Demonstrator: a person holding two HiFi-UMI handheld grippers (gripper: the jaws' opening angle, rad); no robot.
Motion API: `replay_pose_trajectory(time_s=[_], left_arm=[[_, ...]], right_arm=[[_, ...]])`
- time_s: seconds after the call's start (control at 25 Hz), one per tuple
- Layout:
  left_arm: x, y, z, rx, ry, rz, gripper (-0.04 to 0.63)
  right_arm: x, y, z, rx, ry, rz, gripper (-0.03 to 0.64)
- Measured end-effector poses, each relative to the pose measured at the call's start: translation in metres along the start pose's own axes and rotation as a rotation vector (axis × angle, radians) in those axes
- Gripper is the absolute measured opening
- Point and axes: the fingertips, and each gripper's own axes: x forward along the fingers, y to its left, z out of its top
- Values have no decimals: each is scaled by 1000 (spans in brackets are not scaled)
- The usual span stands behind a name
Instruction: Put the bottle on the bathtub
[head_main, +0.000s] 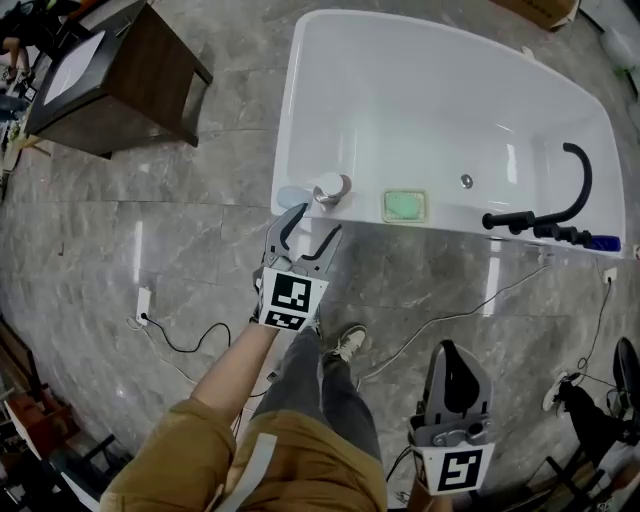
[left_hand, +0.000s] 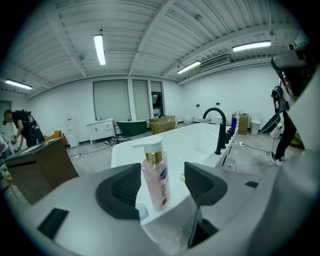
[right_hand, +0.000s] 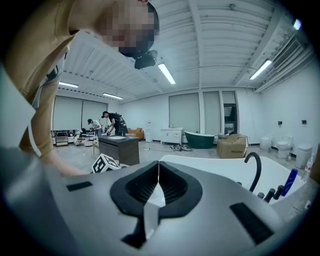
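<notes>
No legible text anywhere. Pump bottle (left_hand: 155, 181) label: red-blue mark, print too blurred. Cardboard box (left_hand: 163, 123), 12 o'clock: lettering too small. Marker cube (head_main: 291, 300): code pattern only.

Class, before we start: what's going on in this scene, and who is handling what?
A person holds a gripper in each hand beside a white bathtub. The left gripper is at the tub's near corner, jaws apart on either side of a pink pump bottle, which stands upright on the rim and is not clamped. The right gripper is shut on nothing and held low, away from the tub. The bottle looks already placed.
</notes>
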Motion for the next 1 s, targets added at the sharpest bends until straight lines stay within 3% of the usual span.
replay_pose_trajectory(time_s=[0.28,0.84,1.0], left_arm=[[-20,-6,36,-27,27,27,240],[-73,-7,97,-18,10,94,9],[-90,-10,122,-18,-18,88,8]], right_arm=[[-29,0,45,-46,-61,6,6],[-64,9,84,-69,-115,49,6],[-70,8,92,-78,-124,54,6]])
